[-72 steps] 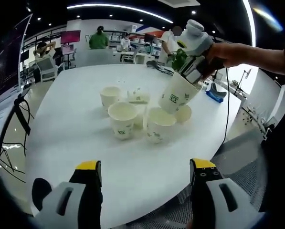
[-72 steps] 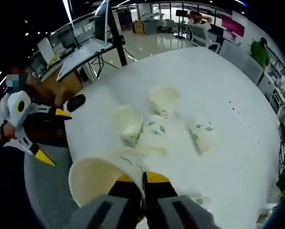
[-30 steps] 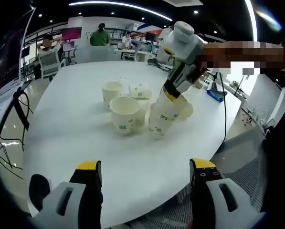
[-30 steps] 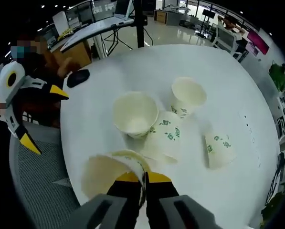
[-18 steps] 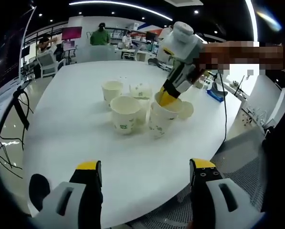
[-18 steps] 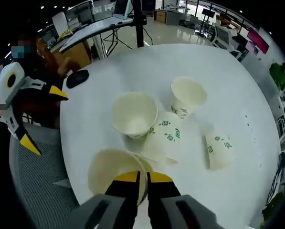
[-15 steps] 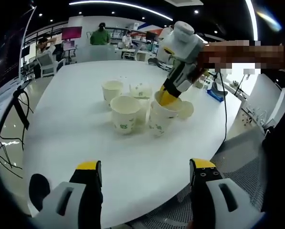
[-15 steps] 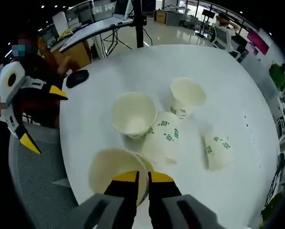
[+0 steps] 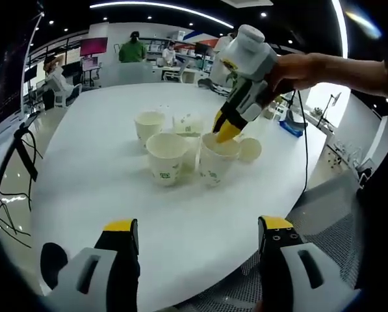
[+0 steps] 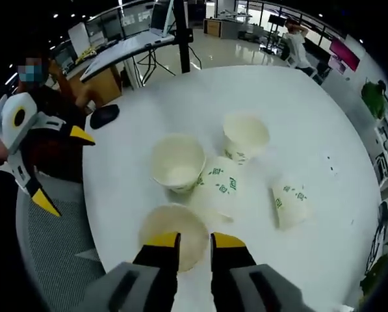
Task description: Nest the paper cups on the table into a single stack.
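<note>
Several white paper cups with green print stand or lie on the round white table [image 9: 103, 195]. In the right gripper view, my right gripper [image 10: 195, 242] is open just above the rim of an upright nested cup [image 10: 173, 235]. Beyond it are two upright cups [image 10: 177, 161] [image 10: 245, 135] and two cups on their sides [image 10: 216, 185] [image 10: 288, 201]. In the left gripper view, the right gripper [image 9: 227, 130] hovers over the nested cup [image 9: 213, 162], beside an upright cup [image 9: 166, 156]. My left gripper [image 9: 198, 227] is open at the table's near edge, holding nothing.
The left gripper [image 10: 64, 169] shows at the left, off the table's edge, over a grey floor mat [image 10: 57, 260]. A black mouse-like object [image 10: 104, 116] lies near the table's rim. Desks, chairs and people stand far behind the table.
My right gripper lowered the held cup into an upright cup, then let go and rose slightly. The left gripper has stayed still and open.
</note>
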The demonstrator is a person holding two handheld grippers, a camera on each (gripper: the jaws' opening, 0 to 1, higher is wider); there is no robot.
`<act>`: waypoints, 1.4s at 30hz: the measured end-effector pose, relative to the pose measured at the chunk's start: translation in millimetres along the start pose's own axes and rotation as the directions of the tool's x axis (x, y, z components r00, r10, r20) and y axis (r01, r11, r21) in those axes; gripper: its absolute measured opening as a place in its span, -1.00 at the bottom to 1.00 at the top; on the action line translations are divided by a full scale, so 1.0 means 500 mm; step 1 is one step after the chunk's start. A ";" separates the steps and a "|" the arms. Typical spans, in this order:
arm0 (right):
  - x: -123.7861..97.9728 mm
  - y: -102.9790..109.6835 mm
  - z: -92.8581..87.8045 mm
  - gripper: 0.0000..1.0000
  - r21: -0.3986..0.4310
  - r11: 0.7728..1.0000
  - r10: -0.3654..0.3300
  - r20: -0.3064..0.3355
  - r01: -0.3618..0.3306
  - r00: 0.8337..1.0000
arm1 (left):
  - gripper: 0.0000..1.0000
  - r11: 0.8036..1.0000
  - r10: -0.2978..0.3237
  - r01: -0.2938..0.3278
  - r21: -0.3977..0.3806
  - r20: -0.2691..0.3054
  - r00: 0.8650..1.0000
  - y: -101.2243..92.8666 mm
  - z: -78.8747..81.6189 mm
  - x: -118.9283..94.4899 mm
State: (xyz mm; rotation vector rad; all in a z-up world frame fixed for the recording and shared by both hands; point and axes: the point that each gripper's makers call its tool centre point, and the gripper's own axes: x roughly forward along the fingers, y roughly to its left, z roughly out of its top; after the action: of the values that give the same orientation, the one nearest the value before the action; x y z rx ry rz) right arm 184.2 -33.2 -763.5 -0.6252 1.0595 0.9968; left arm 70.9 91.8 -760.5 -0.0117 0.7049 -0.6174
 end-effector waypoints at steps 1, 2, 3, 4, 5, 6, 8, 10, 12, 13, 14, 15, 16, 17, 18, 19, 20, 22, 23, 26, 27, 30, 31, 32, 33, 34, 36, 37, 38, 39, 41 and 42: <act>-0.002 -0.001 0.000 -0.68 0.002 1.000 -0.002 0.004 0.002 1.000 | 0.49 1.000 0.000 0.000 0.001 0.000 1.000 0.000 0.000 0.000; -0.004 -0.003 0.002 -0.68 0.007 1.000 -0.005 0.010 0.005 1.000 | 0.49 1.000 0.000 0.000 0.002 -0.001 1.000 0.000 0.000 0.000; -0.006 -0.004 0.003 -0.68 0.012 1.000 -0.006 0.016 0.006 1.000 | 0.49 1.000 -0.001 0.001 0.001 -0.001 1.000 0.000 0.000 0.000; -0.006 -0.007 0.005 -0.68 0.020 1.000 -0.006 0.023 0.006 1.000 | 0.49 1.000 -0.001 0.001 0.001 -0.001 1.000 -0.001 -0.001 0.000; -0.007 -0.008 0.008 -0.68 0.027 1.000 -0.006 0.030 0.005 1.000 | 0.49 1.000 -0.001 0.001 0.002 -0.001 1.000 -0.001 -0.001 0.000; -0.008 -0.011 0.015 -0.68 0.037 0.999 -0.006 0.045 0.004 0.999 | 0.49 1.000 -0.002 0.002 0.002 -0.002 1.000 -0.002 -0.002 0.000; -0.010 -0.012 0.027 -0.67 0.047 0.999 -0.008 0.067 0.005 0.998 | 0.49 1.000 -0.004 0.004 0.002 -0.003 1.000 -0.004 -0.003 0.001; -0.010 -0.013 0.035 -0.65 0.053 0.999 -0.010 0.083 0.005 0.996 | 0.49 1.000 -0.005 0.005 0.001 -0.004 1.000 -0.006 -0.004 0.001; -0.005 -0.017 0.042 -0.58 0.075 0.997 -0.013 0.098 0.006 0.995 | 0.49 1.000 -0.005 0.005 -0.002 -0.005 1.000 -0.007 -0.005 0.001; -0.003 -0.019 0.047 -0.54 0.085 0.996 -0.016 0.105 0.007 0.994 | 0.49 1.000 -0.005 0.005 -0.003 -0.005 1.000 -0.007 -0.007 0.003; -0.002 -0.017 0.050 -0.52 0.091 0.996 -0.018 0.110 0.008 0.994 | 0.49 1.000 -0.005 0.005 -0.004 -0.006 1.000 -0.007 -0.007 0.003; 0.001 -0.015 0.056 -0.52 0.097 0.995 -0.017 0.118 0.005 0.993 | 0.49 1.000 -0.005 0.005 -0.004 -0.007 1.000 -0.007 -0.008 0.004; 0.003 -0.013 0.063 -0.52 0.105 0.994 -0.014 0.126 0.001 0.992 | 0.49 1.000 -0.005 0.005 -0.005 -0.006 1.000 -0.007 -0.008 0.005; 0.006 -0.010 0.070 -0.52 0.118 0.993 -0.007 0.137 -0.009 0.991 | 0.49 1.000 -0.005 0.005 -0.006 -0.006 1.000 -0.006 -0.009 0.006; 0.007 -0.003 0.075 -0.52 0.129 0.991 0.001 0.147 -0.020 0.989 | 0.49 1.000 -0.006 0.006 -0.005 -0.006 1.000 -0.004 -0.010 0.007; 0.010 0.001 0.082 -0.52 0.138 0.990 0.008 0.157 -0.030 0.987 | 0.49 1.000 -0.006 0.006 -0.005 -0.006 1.000 -0.003 -0.011 0.008; 0.016 0.000 0.090 -0.52 0.144 0.989 0.011 0.161 -0.035 0.987 | 0.49 1.000 -0.005 0.005 -0.005 -0.006 1.000 -0.001 -0.011 0.009; 0.031 0.000 0.101 -0.51 0.148 0.988 0.017 0.167 -0.043 0.986 | 0.49 1.000 -0.004 0.004 -0.007 -0.007 1.000 0.000 -0.012 0.009; 0.037 -0.001 0.105 -0.51 0.154 0.987 0.016 0.170 -0.043 0.985 | 0.49 1.000 -0.003 0.003 -0.009 -0.006 1.000 0.001 -0.013 0.009; 0.047 0.000 0.113 -0.51 0.177 0.983 0.012 0.175 -0.043 0.984 | 0.49 1.000 -0.004 0.004 -0.015 -0.004 1.000 0.001 -0.012 0.008; 0.054 -0.002 0.121 -0.51 0.195 0.979 0.012 0.184 -0.049 0.983 | 0.49 1.000 -0.003 0.003 -0.016 -0.004 1.000 -0.002 -0.011 0.006; 0.061 -0.004 0.128 -0.51 0.231 0.971 0.020 0.202 -0.068 0.979 | 0.49 1.000 -0.002 0.002 -0.019 -0.005 1.000 -0.005 -0.011 0.003; 0.063 -0.003 0.129 -0.51 0.243 0.967 0.022 0.205 -0.073 0.979 | 0.49 1.000 -0.002 0.002 -0.020 -0.005 1.000 -0.006 -0.011 0.002; 0.067 -0.005 0.132 -0.51 0.259 0.963 0.022 0.208 -0.077 0.978 | 0.49 1.000 -0.001 0.001 -0.022 -0.006 1.000 -0.007 -0.011 0.000; 0.070 -0.006 0.134 -0.51 0.264 0.961 0.022 0.209 -0.078 0.978 | 0.49 1.000 0.000 0.000 -0.023 -0.006 1.000 -0.007 -0.011 0.000; 0.074 -0.006 0.135 -0.51 0.274 0.959 0.021 0.206 -0.078 0.978 | 0.49 1.000 0.000 -0.001 -0.025 -0.008 1.000 -0.008 -0.012 -0.001; 0.077 -0.002 0.134 -0.51 0.286 0.955 0.018 0.200 -0.076 0.980 | 0.49 1.000 0.001 -0.001 -0.026 -0.008 1.000 -0.007 -0.012 -0.001; 0.079 -0.001 0.135 -0.52 0.290 0.954 0.017 0.198 -0.075 0.980 | 0.49 1.000 0.001 -0.001 -0.027 -0.009 1.000 -0.008 -0.013 -0.002; 0.085 -0.002 0.137 -0.52 0.292 0.953 0.019 0.196 -0.077 0.980 | 0.49 1.000 0.000 -0.001 -0.027 -0.009 1.000 -0.008 -0.013 -0.002; 0.088 -0.001 0.138 -0.52 0.292 0.953 0.022 0.195 -0.080 0.980 | 0.49 1.000 0.000 -0.001 -0.029 -0.009 1.000 -0.006 -0.013 -0.001; 0.087 0.002 0.140 -0.52 0.295 0.952 0.026 0.195 -0.084 0.980 | 0.49 1.000 0.001 -0.001 -0.030 -0.011 1.000 -0.005 -0.014 -0.001; 0.092 0.004 0.141 -0.53 0.297 0.951 0.028 0.192 -0.085 0.981 | 0.49 1.000 0.001 -0.002 -0.029 -0.012 1.000 -0.004 -0.015 -0.001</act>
State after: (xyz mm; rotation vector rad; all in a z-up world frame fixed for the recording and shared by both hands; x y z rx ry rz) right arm 218.6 42.5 -778.4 -0.2455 1.0420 0.8990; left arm 64.8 91.8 -765.3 -0.0348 0.7255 -0.6061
